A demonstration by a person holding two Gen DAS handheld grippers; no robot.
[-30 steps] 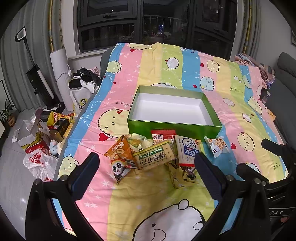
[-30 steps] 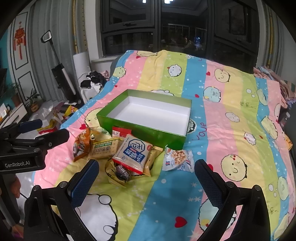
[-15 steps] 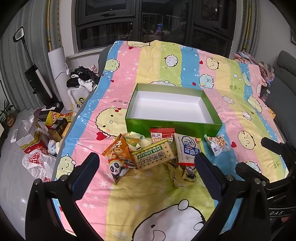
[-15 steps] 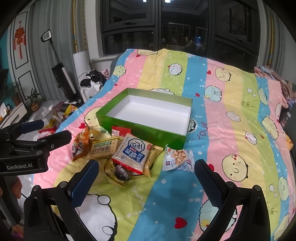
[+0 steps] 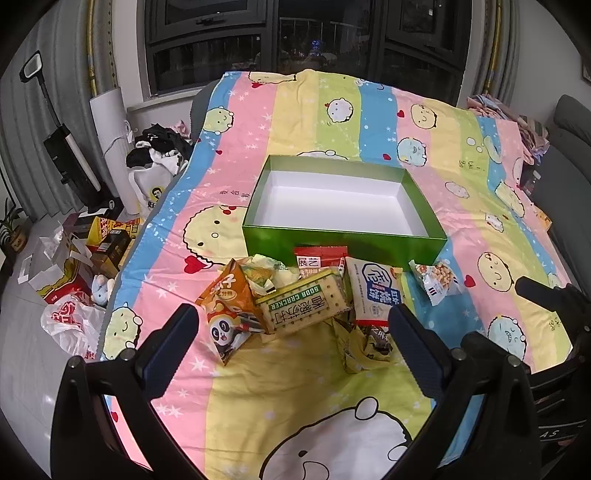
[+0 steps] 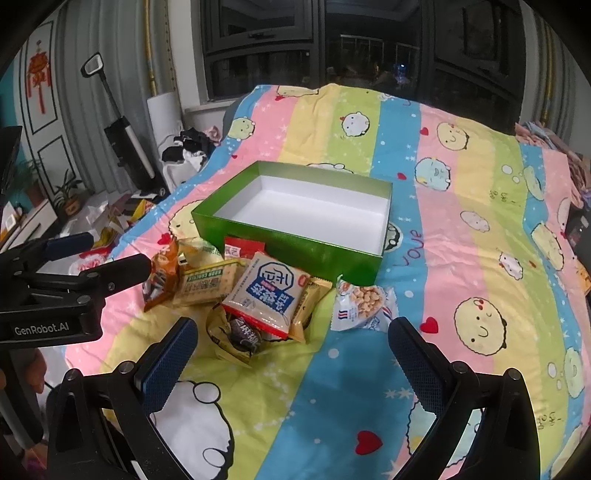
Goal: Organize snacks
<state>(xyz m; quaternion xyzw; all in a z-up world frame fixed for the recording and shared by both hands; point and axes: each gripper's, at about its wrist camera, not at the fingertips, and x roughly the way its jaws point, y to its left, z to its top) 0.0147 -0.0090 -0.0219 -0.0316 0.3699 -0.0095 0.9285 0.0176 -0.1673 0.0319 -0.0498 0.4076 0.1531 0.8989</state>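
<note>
Snacks are lying heaped on the bed just ahead of both my hand-held grippers, against the near wall of the green box (image 5: pixel 343 247), whose white inside is holding nothing. My left hand-held gripper (image 5: pixel 291 332) is hovering with its fingers wide apart, clear of everything; the cracker pack (image 5: pixel 304 306) is sitting just beyond the gap between them, the orange panda bag (image 5: pixel 229 310) is lying close by the left finger, and the white-and-blue pack (image 5: pixel 376 291) is near the right finger, partly covering a crumpled yellow wrapper (image 5: pixel 360 347). A red packet (image 5: pixel 319 258) is leaning against the box wall behind the crackers.

My right hand-held gripper (image 6: pixel 291 347) is also hovering with its fingers spread and gripping nothing. From its view the white-and-blue pack (image 6: pixel 271 291) is lying just ahead and left of centre, and the peanut bag (image 6: pixel 364 304) is sitting a little apart from the heap, to the right, near the box corner (image 6: pixel 373 269). My left hand-held gripper (image 6: pixel 110 258) is showing at the left edge of that view, held over the bed's left side near the orange bag (image 6: pixel 159 280).

Everything is resting on a striped cartoon sheet (image 5: pixel 295 387) in pink, yellow, green and blue. Left of the bed, the floor is cluttered with cartons and a plastic bag (image 5: pixel 70 325), and an upright vacuum (image 5: pixel 70 162) is standing by the curtain. Dark windows (image 5: pixel 303 33) are filling the far wall.
</note>
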